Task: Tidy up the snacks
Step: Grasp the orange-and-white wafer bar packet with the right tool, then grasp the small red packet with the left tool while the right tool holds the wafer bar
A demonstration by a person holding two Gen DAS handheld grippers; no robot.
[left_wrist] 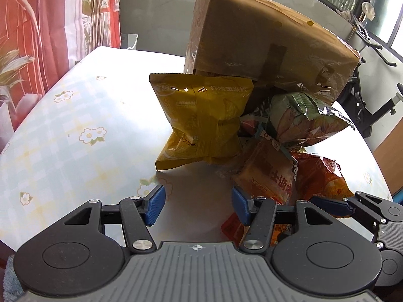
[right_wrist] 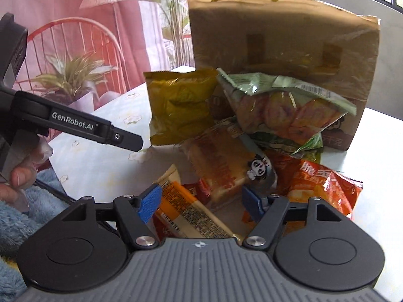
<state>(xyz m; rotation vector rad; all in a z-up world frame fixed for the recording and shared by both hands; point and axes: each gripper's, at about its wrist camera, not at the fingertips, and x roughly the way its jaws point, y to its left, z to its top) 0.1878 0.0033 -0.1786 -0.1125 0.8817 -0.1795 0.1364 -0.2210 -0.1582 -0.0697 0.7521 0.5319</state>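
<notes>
Several snack packets lie heaped on the table [left_wrist: 75,115] against a tilted cardboard box [left_wrist: 264,37], whose open mouth seems to face the pile. Judged step: start of sorting — nothing is gripped yet, both tools are lining up on the heap.

Left gripper [left_wrist: 199,205]: fingers spread wide, empty, hovering over bare tabletop. The yellow chip bag [left_wrist: 204,123] stands at 12 o'clock from it, just beyond the tips. Its right pad sits close beside the bread packet [left_wrist: 267,176]; contact cannot be judged.

Right gripper [right_wrist: 201,205]: fingers released, wide apart, straddling the near edge of the pile. The barcode-printed packet [right_wrist: 186,211] lies between the pads, close against the left one. Bread packet at 12 o'clock, orange chip bag [right_wrist: 325,188] at 2 o'clock, green packet [right_wrist: 284,108] on top toward 1 o'clock.

Next move, probably: right gripper closes on the barcode-printed packet — the grip should be light, since the contents may crush.
</notes>
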